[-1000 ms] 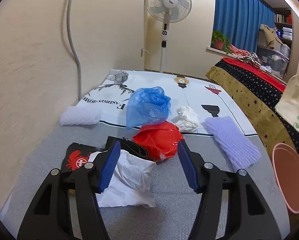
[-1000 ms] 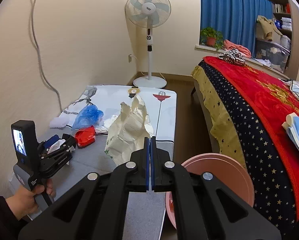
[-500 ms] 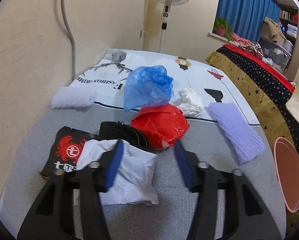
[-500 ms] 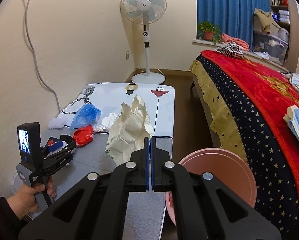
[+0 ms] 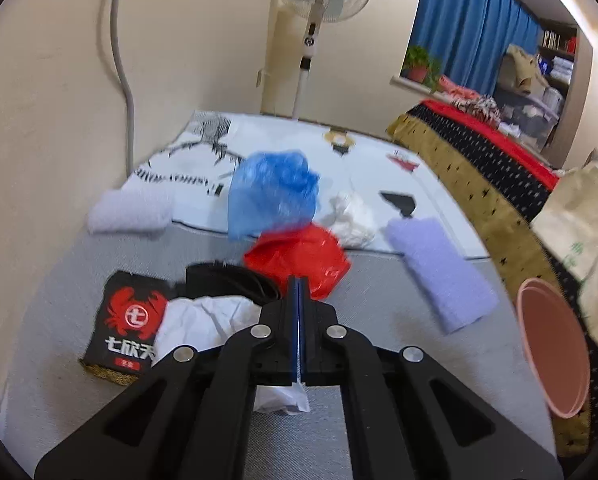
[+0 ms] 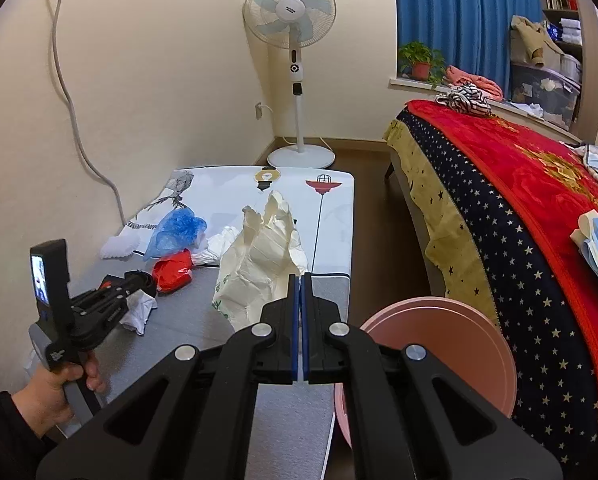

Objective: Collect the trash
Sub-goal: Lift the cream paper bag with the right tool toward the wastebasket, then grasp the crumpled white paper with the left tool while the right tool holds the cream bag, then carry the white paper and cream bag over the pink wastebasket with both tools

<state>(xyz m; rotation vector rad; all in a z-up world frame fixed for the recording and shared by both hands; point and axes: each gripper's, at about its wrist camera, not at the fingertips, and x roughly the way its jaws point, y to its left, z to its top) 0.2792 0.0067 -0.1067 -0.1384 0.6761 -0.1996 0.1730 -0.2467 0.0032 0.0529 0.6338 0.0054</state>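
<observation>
Now that my left gripper [image 5: 297, 292] has snapped shut on the crumpled white paper [image 5: 203, 322], first trash is secured; my right gripper [image 6: 300, 288] stays closed on the cream bag [image 6: 259, 264].

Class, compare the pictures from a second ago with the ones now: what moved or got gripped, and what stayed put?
The left hand-held gripper closed its open jaws onto the crumpled white paper, pinching it. The right hand-held gripper stayed shut on the cream bag. The red bag, blue bag and pink basin lie as before.
</observation>
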